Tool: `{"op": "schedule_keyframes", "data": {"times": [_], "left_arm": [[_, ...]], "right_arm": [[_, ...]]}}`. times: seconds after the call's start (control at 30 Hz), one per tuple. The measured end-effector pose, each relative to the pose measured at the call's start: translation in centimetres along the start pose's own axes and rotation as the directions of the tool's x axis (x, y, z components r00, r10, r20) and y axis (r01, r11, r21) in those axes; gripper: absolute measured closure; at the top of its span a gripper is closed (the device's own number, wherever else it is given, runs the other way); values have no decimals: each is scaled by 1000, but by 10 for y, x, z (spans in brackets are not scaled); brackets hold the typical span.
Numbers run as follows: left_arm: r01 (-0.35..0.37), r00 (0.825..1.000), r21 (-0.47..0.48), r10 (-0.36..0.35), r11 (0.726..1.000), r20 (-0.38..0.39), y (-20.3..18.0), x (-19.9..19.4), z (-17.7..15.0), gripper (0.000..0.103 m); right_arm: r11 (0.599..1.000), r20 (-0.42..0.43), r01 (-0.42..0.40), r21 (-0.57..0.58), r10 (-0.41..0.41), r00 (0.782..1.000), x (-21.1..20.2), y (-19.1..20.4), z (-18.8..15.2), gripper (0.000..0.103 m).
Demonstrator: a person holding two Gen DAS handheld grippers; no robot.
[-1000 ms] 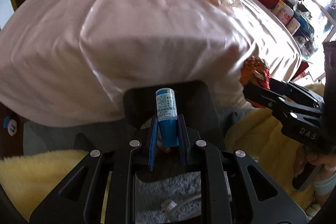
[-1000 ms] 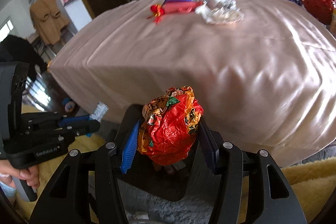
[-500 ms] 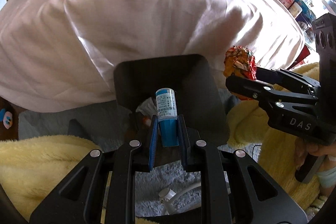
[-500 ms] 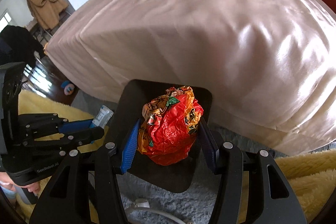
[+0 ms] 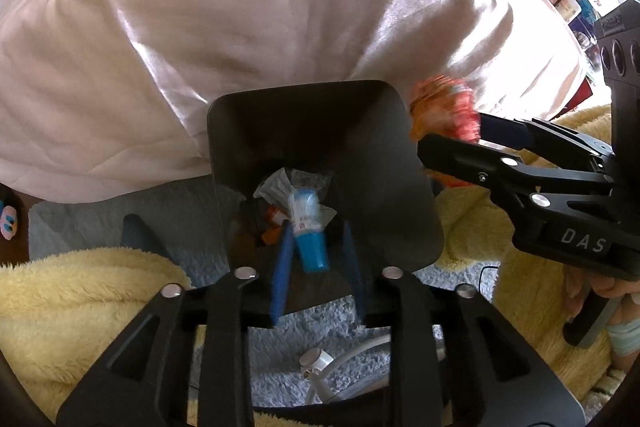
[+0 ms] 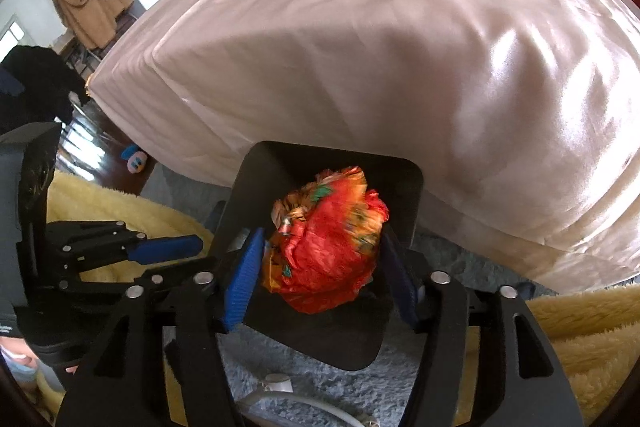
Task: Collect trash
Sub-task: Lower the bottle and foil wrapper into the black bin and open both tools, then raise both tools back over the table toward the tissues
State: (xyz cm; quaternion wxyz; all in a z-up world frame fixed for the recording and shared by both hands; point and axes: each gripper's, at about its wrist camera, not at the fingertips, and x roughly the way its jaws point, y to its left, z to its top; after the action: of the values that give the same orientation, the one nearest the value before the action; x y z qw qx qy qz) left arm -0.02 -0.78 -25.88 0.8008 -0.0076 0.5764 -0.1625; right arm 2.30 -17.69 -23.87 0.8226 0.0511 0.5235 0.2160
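Both grippers hang over the black plastic bin (image 5: 420, 227) for dropping: left gripper (image 5: 316, 259) spread around the blue tube (image 5: 310, 247), right gripper (image 6: 324, 263) spread around the crumpled red-orange wrapper (image 6: 324, 251).

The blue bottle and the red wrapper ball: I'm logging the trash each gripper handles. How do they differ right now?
The blue bottle is a slim, rigid cylinder with a printed label; the red wrapper ball is a bulky, crumpled wad of red-orange film. The bottle lies loose between the left gripper's spread fingers, seemingly dropping; the ball sits between the right gripper's fingers, whose grip is unclear. Both are over the black bin.
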Motion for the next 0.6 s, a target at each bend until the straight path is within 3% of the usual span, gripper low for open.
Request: {"op": "schedule_keyframes", "data": {"times": [0.07,0.23,0.5,0.6], "left_arm": [[-2,1000,-1,2,1000,-1,1,1,0,71],[-10,1000,-5,10,1000,6,1,-1,0,62],[-30,999,-5,30,1000,12,0,-4,1,32],[-23,1000,-6,23,1000,9,0,-4,2,27]], "right_arm": [[1000,0,3,12,-3,1000,1,-2,0,32],[998,3,24,52,-24,1000,0,-10,1,29],[991,23,25,135,-28,999,-8,-28,0,17],[987,34,11,159,-17,999,-12,-35,0,14]]}}
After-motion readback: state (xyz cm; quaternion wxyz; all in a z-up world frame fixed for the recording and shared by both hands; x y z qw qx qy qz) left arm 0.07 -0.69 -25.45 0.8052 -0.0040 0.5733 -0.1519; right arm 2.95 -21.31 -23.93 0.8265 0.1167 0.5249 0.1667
